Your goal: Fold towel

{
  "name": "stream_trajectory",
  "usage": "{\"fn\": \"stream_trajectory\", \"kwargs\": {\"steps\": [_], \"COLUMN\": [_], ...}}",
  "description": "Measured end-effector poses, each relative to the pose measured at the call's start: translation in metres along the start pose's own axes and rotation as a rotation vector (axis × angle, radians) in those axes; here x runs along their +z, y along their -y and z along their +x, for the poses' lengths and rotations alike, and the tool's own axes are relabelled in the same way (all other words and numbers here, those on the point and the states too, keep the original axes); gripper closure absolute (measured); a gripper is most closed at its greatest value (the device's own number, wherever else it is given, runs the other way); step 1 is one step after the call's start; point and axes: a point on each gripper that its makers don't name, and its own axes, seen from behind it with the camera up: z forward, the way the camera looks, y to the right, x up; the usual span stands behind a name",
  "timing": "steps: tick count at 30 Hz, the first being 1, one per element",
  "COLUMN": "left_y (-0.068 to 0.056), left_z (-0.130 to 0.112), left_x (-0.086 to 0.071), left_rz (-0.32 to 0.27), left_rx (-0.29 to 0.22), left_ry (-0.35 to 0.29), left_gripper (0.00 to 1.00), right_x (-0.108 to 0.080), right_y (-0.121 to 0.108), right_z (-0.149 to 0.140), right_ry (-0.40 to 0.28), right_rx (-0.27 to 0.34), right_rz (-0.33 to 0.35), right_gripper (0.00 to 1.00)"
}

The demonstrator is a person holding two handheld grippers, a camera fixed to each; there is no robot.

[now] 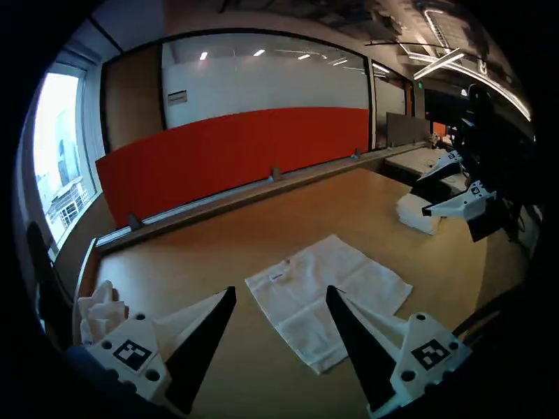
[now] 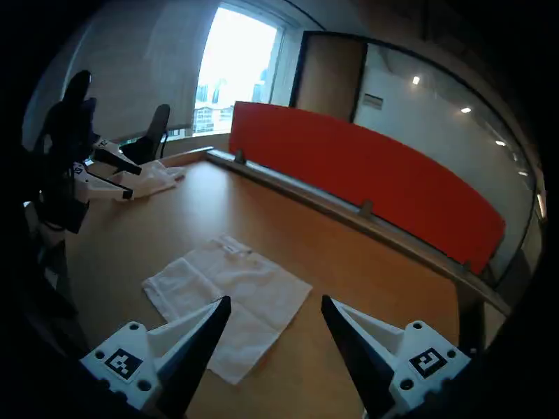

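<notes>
A white towel [image 1: 328, 293] lies spread flat on the wooden table [image 1: 244, 230], with a small label near its far edge. My left gripper [image 1: 279, 293] hovers open just above and before the towel's near edge, nothing between its fingers. In the right gripper view the same towel [image 2: 230, 293] lies ahead and to the left, and my right gripper [image 2: 274, 302] is open over its near right corner. The right gripper [image 1: 451, 188] also shows far off at the right in the left gripper view. The left gripper [image 2: 112, 173] shows far off at the left in the right gripper view.
A pile of crumpled white towels [image 1: 101, 307] sits at the table's left end. A folded white towel stack [image 1: 417, 211] lies at the right end. An orange divider panel [image 1: 237, 153] runs along the table's far edge. An office chair [image 2: 155, 133] stands by the window.
</notes>
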Motion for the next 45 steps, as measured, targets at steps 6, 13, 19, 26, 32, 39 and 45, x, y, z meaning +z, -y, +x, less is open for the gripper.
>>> {"fn": "stream_trajectory", "kwargs": {"steps": [6,13,19,26,32,39,45], "left_y": [-0.016,-0.033,-0.047,-0.057,-0.063,-0.071,-0.075], "left_z": [-0.035,-0.075,-0.107,-0.141,-0.165,-0.188,-0.198], "left_x": [0.011,0.027,0.039,0.052,0.06,0.069,0.075], "left_rz": [-0.032,-0.063,-0.095,-0.118,-0.134,-0.157,-0.169], "left_rx": [0.019,0.005,0.01,0.013,0.005,0.002,0.006], "left_ry": [0.061,0.126,0.181,0.244,0.293,0.342,0.37], "left_gripper": [0.04,0.04,0.04,0.04,0.04,0.04,0.04], "right_x": [0.014,0.029,0.041,0.051,0.058,0.063,0.068], "right_y": [0.011,0.026,0.04,0.05,0.056,0.063,0.064], "right_z": [-0.032,-0.071,-0.1,-0.131,-0.154,-0.176,-0.184], "right_ry": [0.046,0.1,0.148,0.2,0.243,0.293,0.313], "right_rx": [-0.004,0.011,0.012,0.017,0.015,0.002,-0.008], "right_rz": [0.026,0.059,0.094,0.123,0.144,0.176,0.184], "right_gripper": [0.0,0.0,0.0,0.0,0.0,0.01,0.04]}}
